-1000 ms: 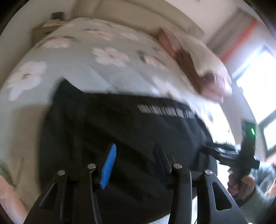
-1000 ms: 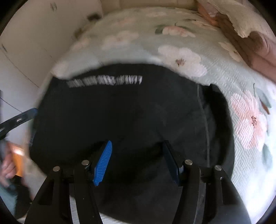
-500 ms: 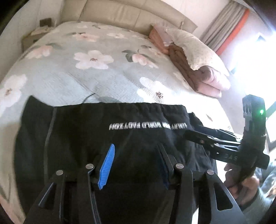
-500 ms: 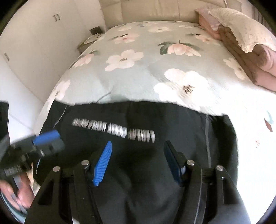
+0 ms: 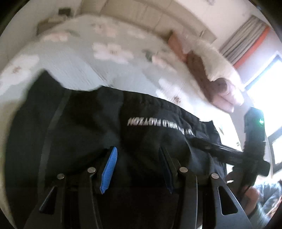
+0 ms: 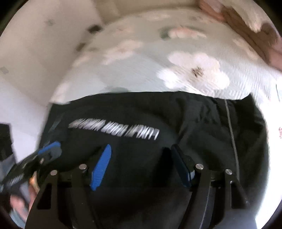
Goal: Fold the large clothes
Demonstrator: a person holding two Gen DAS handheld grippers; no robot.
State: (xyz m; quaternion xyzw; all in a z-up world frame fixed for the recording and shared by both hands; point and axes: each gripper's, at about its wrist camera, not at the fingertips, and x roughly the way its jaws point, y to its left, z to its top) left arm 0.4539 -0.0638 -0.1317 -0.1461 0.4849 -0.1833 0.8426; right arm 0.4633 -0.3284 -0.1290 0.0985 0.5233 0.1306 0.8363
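A black garment (image 5: 88, 126) with a line of white lettering (image 5: 155, 124) lies spread on the near part of a flowered bed (image 5: 109, 52). My left gripper (image 5: 137, 158) hovers over its near half, jaws apart, with no cloth pinched between the blue pads. In the right wrist view the same garment (image 6: 202, 123) fills the lower half. My right gripper (image 6: 141, 158) is above it and its jaws are opening, with nothing between them. The right gripper (image 5: 216, 149) also shows at the garment's right edge, and the left gripper (image 6: 44, 153) at its left edge. Both views are blurred.
A pile of folded blankets and a pillow (image 5: 211, 70) lies along the bed's right side, below a padded headboard (image 5: 141, 15). A bright window (image 5: 267, 79) is at the right. White cupboard doors (image 6: 44, 44) stand left of the bed. A person's hand (image 5: 250, 195) holds each tool.
The right gripper's jaws have spread wider. Both views have swung and blurred, and the lettering has shifted right in the left wrist view. The garment still lies on the bed.
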